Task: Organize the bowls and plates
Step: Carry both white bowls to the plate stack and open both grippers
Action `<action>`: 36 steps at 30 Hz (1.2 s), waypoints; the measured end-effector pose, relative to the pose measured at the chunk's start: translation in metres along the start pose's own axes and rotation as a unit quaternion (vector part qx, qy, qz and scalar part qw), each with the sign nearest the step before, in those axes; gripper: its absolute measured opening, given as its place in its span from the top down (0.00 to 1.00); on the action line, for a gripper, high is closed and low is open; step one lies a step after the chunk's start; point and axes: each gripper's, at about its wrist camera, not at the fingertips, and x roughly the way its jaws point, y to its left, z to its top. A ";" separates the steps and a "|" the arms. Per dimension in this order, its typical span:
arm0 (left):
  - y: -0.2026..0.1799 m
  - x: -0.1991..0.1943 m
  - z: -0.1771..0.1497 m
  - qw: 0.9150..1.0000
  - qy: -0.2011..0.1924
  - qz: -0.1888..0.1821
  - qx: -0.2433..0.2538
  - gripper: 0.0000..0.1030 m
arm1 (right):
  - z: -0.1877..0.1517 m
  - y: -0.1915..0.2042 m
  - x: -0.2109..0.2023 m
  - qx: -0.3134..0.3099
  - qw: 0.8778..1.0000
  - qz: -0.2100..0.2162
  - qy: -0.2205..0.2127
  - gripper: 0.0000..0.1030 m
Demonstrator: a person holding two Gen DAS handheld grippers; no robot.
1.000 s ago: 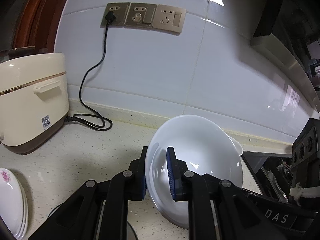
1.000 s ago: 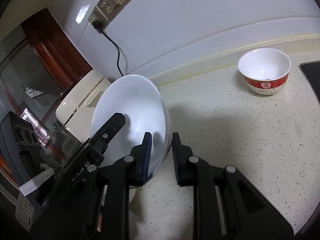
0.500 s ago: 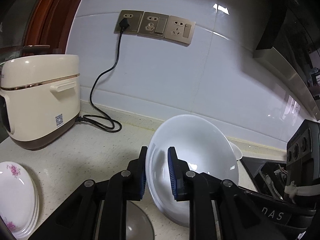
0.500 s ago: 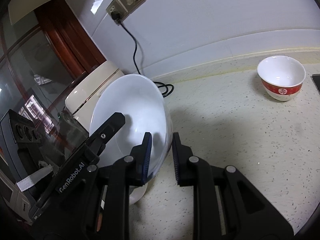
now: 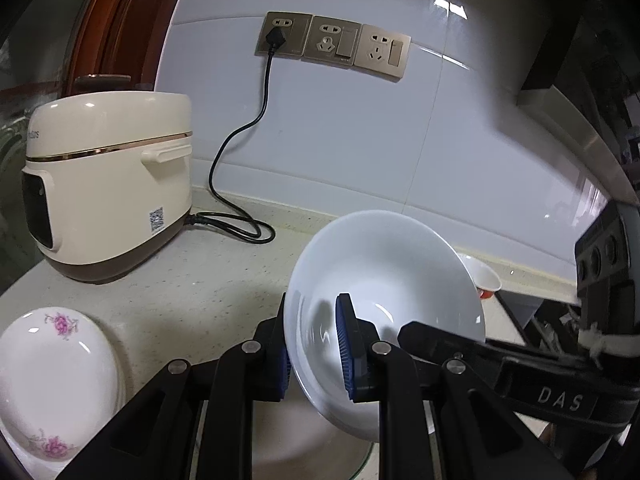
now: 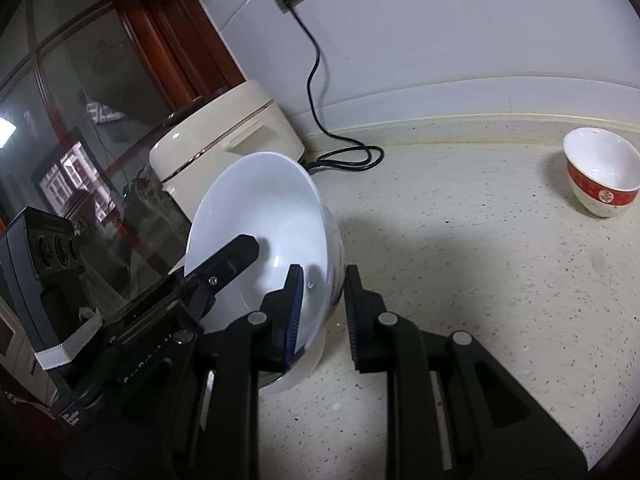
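A plain white bowl (image 5: 392,264) hangs tilted above the speckled counter, held from both sides. My left gripper (image 5: 312,320) is shut on its left rim, with one blue pad inside the bowl and one outside. My right gripper (image 6: 323,280) is shut on the opposite rim of the same white bowl (image 6: 260,208), gripping the wall the same way. Each view shows a black finger of the other gripper reaching into the bowl. Floral plates (image 5: 52,376) are stacked at the lower left. A small red-and-white bowl (image 6: 600,176) stands far right near the wall.
A cream rice cooker (image 5: 108,188) stands at the back left, and its black cord (image 5: 236,228) is coiled on the counter and plugged into the wall sockets (image 5: 332,44). A flat pale dish (image 5: 296,440) lies below the held bowl. A dark cooktop edge lies to the right.
Both grippers have carried the white bowl leftward along the counter. The rice cooker and the floral plates have come further into view, and the red-and-white bowl has slid to the right.
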 end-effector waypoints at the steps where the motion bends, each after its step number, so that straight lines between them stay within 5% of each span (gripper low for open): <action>1: 0.001 -0.001 -0.001 1.000 0.001 0.000 0.001 0.80 | -0.001 0.002 0.001 -0.005 1.000 0.000 0.005 0.77; 15: 0.023 -0.019 -0.009 0.999 0.028 0.008 0.016 0.75 | -0.011 0.032 0.017 -0.071 0.996 0.014 0.048 0.74; 26: 0.043 -0.003 -0.028 0.996 0.091 -0.007 0.004 0.72 | -0.023 0.048 0.026 -0.120 0.989 -0.005 0.082 0.73; 36: 0.045 -0.001 -0.031 0.994 0.104 -0.010 0.012 0.72 | -0.027 0.052 0.032 -0.134 0.986 -0.023 0.094 0.72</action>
